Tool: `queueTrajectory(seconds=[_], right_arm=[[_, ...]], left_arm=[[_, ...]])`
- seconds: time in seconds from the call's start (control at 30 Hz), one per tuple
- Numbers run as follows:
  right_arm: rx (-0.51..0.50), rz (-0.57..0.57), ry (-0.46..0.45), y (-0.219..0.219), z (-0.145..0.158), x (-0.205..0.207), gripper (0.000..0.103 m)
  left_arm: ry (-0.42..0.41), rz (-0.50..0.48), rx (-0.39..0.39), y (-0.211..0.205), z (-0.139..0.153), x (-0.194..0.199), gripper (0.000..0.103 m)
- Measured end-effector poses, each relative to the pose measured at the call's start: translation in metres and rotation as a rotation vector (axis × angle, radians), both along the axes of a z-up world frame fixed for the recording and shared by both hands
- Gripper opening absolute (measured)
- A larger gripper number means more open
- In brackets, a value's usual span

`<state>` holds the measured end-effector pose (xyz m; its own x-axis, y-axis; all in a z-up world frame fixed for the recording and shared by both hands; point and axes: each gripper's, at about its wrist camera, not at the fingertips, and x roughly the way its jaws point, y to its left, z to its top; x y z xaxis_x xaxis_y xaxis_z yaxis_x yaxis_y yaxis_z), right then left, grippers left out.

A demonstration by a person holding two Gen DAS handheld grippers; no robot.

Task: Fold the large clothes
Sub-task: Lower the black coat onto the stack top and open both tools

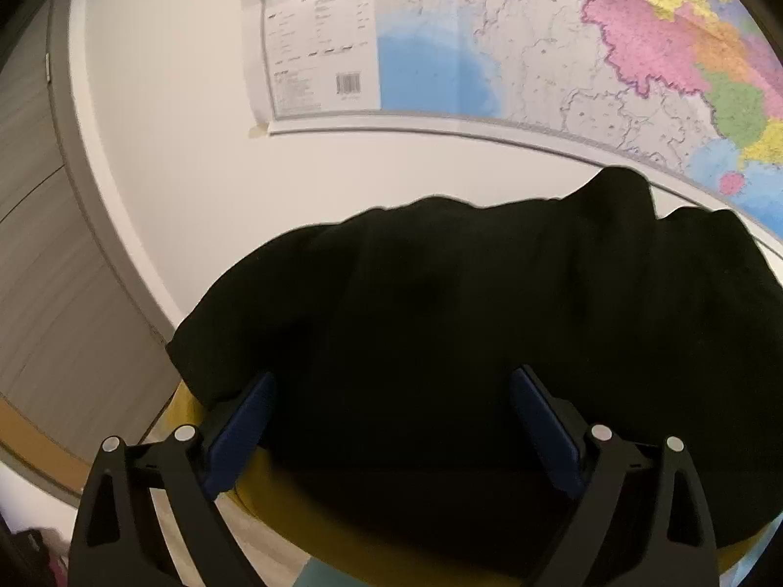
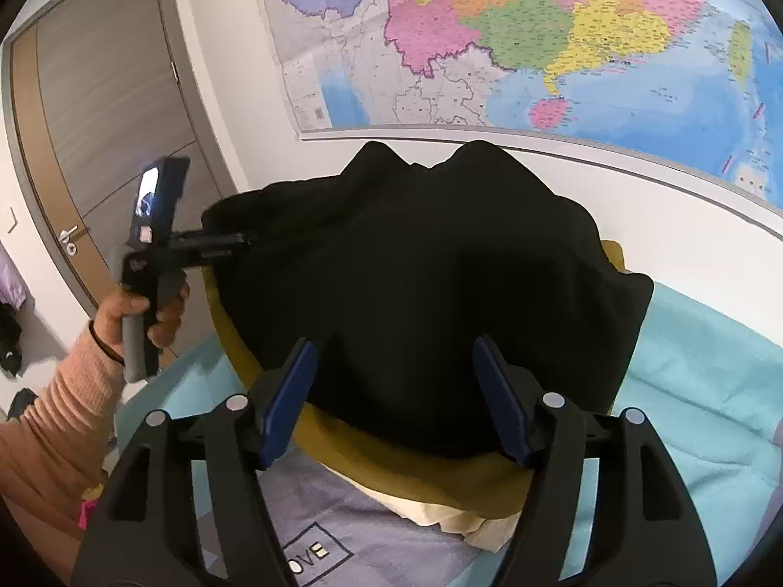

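Observation:
A black garment point(image 2: 430, 264) lies folded in a thick heap on top of a mustard-yellow garment point(image 2: 391, 469). My right gripper point(image 2: 394, 342) is open, its blue pads point(image 2: 288, 396) standing wide on either side of the heap's near edge. A hand holds my left gripper point(image 2: 244, 239) at the heap's left edge, pointing in sideways. In the left wrist view the left gripper point(image 1: 391, 374) is open, with the black garment point(image 1: 440, 323) spread between and beyond its fingers and the yellow garment point(image 1: 352, 538) underneath.
A cream garment point(image 2: 440, 518) sticks out under the yellow one. The pile rests on a bed with a teal blanket point(image 2: 700, 391) and a lilac printed sheet point(image 2: 333, 528). A wall map point(image 2: 538, 39) hangs behind, and a grey door point(image 2: 107, 137) stands at the left.

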<state>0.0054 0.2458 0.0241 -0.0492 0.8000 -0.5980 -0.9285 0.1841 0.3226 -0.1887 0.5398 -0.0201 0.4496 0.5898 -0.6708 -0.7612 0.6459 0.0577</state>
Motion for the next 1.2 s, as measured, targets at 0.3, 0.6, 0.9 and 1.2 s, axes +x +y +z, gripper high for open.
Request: queueTrajectory(seconds=[0.3,0.6,0.9,1.2], right_arm=[[0.043,-0.034,0.012,-0.018,0.014,0.002,0.074],[0.004,-0.046,-0.023,-0.023,0.004,0.000,0.075],[-0.018,-0.033,-0.038,-0.025,-0.002,-0.008,0.076],[0.028,-0.047,-0.011,-0.046,0.009,-0.012,0.076]], left_arm=[[-0.094,-0.081,0.066,-0.064,0.037,-0.015,0.096],[-0.139,-0.197,0.053,-0.114,0.039,-0.004,0.096],[-0.096,-0.209,-0.013,-0.126,0.010,0.008,0.096],[-0.132,-0.207,-0.018,-0.145,0.016,-0.011,0.096]])
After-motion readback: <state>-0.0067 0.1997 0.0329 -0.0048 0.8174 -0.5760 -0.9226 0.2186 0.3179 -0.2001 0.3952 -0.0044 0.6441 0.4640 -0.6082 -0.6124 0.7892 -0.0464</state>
